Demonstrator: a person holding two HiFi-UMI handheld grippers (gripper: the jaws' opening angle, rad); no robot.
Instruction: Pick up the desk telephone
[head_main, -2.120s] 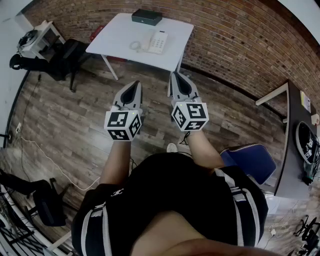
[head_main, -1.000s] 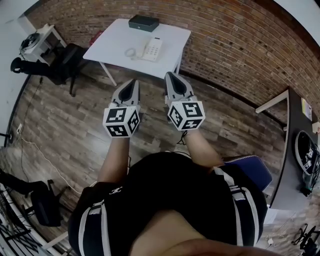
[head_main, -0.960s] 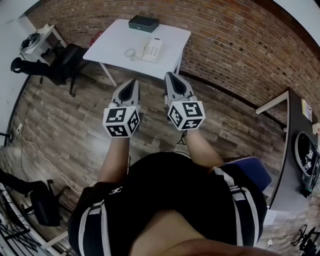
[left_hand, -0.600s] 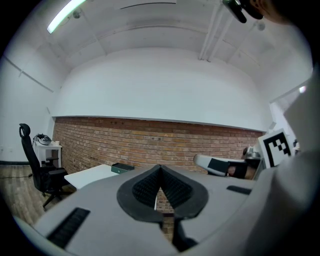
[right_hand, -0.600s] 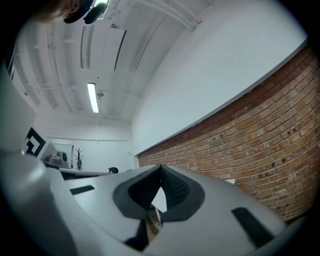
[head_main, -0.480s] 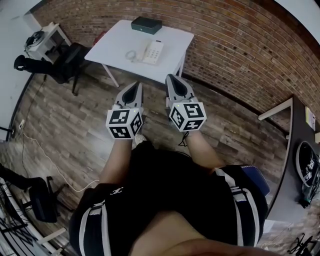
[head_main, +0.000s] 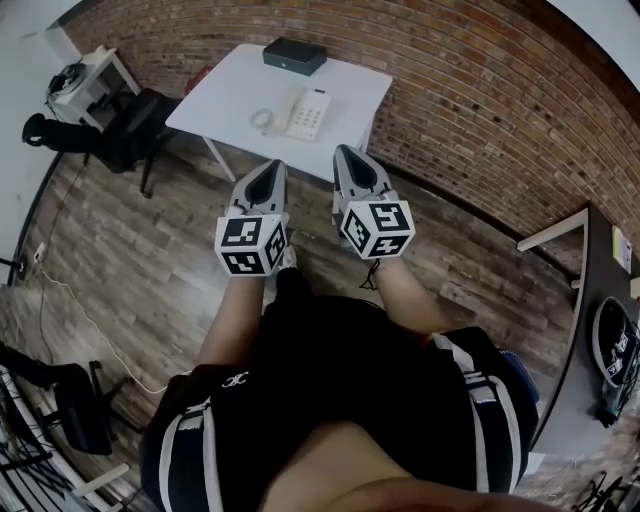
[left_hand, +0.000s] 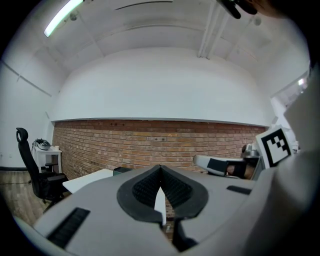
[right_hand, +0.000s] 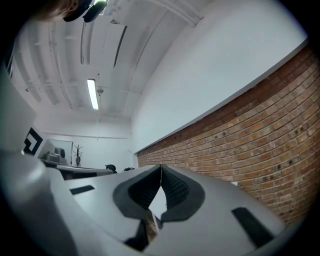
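Note:
A white desk telephone (head_main: 305, 112) with a coiled cord lies on the white table (head_main: 230, 90) against the brick wall, far ahead of both grippers. My left gripper (head_main: 267, 166) and right gripper (head_main: 341, 151) are held side by side above the wooden floor, short of the table's near edge. Both point level toward the wall. The jaws of each are shut with nothing between them, as the left gripper (left_hand: 160, 167) and right gripper (right_hand: 160, 166) show in their own views. The telephone is hidden in both gripper views.
A dark box (head_main: 294, 56) sits at the table's far edge. A black office chair (head_main: 125, 135) and a small white side table (head_main: 85, 78) stand to the left. Another desk (head_main: 590, 300) is at the right. A cable (head_main: 80, 320) runs across the floor.
The person has stepped forward, and the table and telephone are now nearer. Both grippers stay shut and side by side.

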